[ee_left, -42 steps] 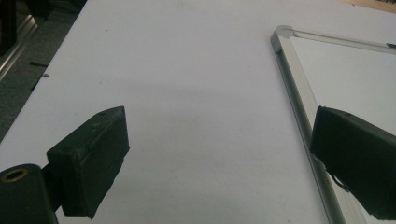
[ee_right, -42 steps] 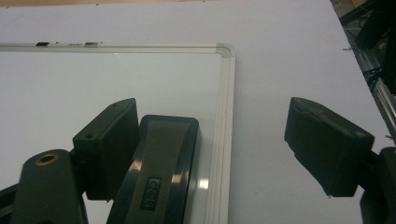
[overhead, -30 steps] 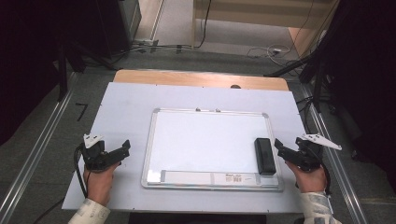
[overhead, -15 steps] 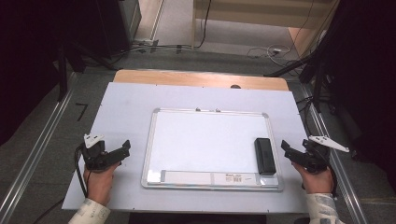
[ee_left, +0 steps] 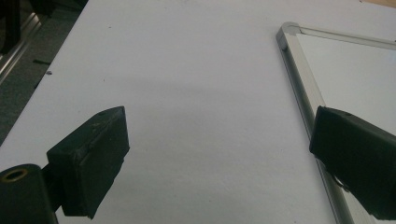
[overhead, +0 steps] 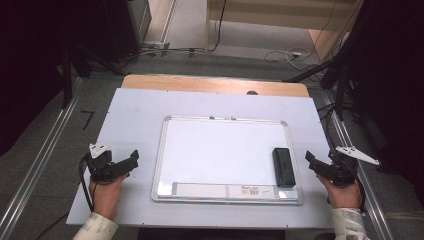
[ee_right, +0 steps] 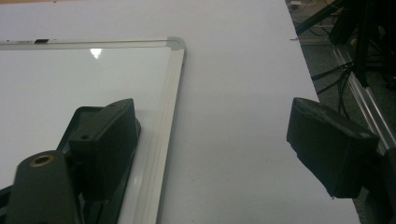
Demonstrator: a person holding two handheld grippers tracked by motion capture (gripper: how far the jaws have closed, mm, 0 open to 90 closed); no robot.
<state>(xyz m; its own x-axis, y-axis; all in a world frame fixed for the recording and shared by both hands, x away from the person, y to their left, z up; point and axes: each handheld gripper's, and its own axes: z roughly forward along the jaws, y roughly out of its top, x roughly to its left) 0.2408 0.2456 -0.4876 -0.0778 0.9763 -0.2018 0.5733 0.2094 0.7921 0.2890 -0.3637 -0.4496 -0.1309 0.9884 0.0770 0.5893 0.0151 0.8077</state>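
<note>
A whiteboard with a silver frame lies flat in the middle of the pale table. On its right part, close to the frame, lies a black eraser, long side pointing away from the person. The right gripper is held low over the table just beside the right edge of the whiteboard, near the eraser but not touching it. Its jaws are wide open and hold nothing; in the right gripper view one jaw stands in front of the eraser and the other is over the bare table near its edge. The left gripper is on the other side, just beside the left edge of the whiteboard, well apart from the eraser. Its jaws are also wide open and empty; in the left gripper view one jaw is over the bare table and the other over the whiteboard frame.
</note>
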